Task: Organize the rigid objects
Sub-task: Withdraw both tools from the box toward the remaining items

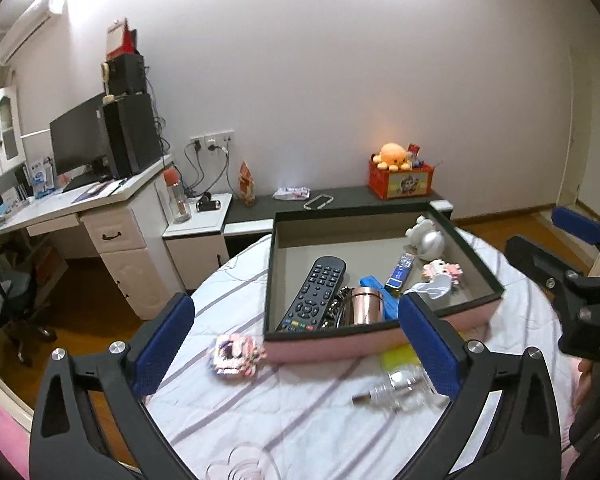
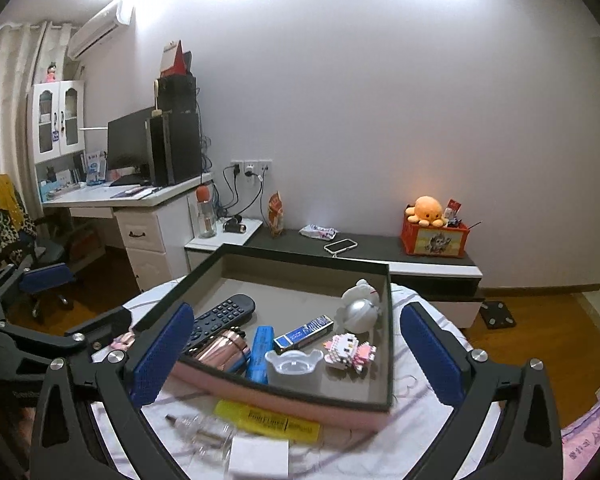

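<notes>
Bedspread bears the tray [image 1: 380, 344] — apparently beyond both wide-open, empty hand-held grippers [image 1: 296, 344] [image 2: 296, 354].

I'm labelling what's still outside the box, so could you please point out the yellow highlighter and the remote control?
yellow highlighter [image 2: 268, 419]: right wrist view, middle of its printed barrel.
remote control [image 1: 314, 294]: left wrist view, its keypad, inside the box.
</notes>
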